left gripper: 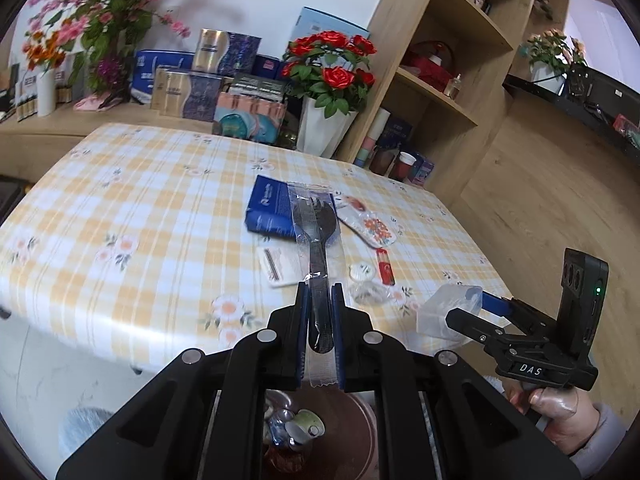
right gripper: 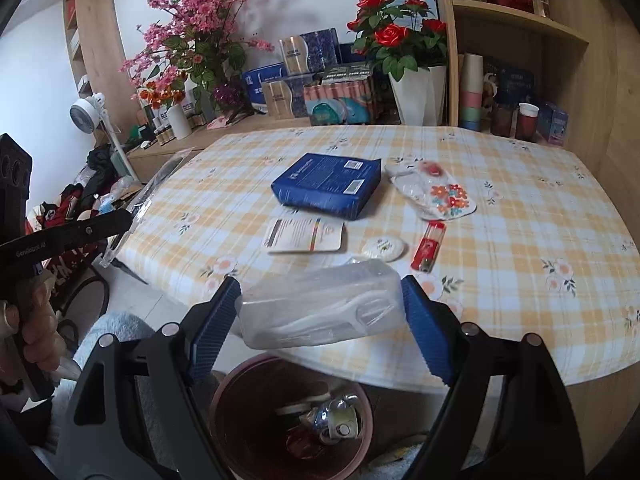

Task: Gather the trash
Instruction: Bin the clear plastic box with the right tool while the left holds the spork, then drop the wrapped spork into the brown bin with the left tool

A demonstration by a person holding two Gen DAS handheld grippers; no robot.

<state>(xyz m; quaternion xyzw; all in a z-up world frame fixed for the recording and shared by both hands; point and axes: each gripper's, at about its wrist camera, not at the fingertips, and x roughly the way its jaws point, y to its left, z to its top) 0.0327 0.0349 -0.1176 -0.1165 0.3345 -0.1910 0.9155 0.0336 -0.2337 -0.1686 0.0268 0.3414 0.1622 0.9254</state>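
Your table (right gripper: 520, 208) wears a glossy oilcloth, yellow-and-white check with small printed flowers; on it lie a flat blue box (right gripper: 326, 184) with sharp cardboard edges, a crinkled clear wrapper printed with orange flowers (right gripper: 438, 192), a white card (right gripper: 304, 235), a small round white lid (right gripper: 383, 249) and a slim red lighter (right gripper: 429, 249); below the table edge stands a round, dull-pink bin (right gripper: 240, 400) with shiny foil scraps inside.

Your left gripper (left gripper: 320, 300) is pinched nearly closed; its ribbed blue pads clamp a long clear sleeve holding black plastic cutlery (left gripper: 318, 240), and the sleeve sticks forward past the fingertips, above the table's near edge, with the bin just under the gripper.

Your right gripper (right gripper: 320, 312) stands wide; both blue pads press the ends of a soft, cloudy plastic packet (right gripper: 320, 312) with white cutlery inside; the packet spans the gap, hanging over the table's edge and above the bin's rim.
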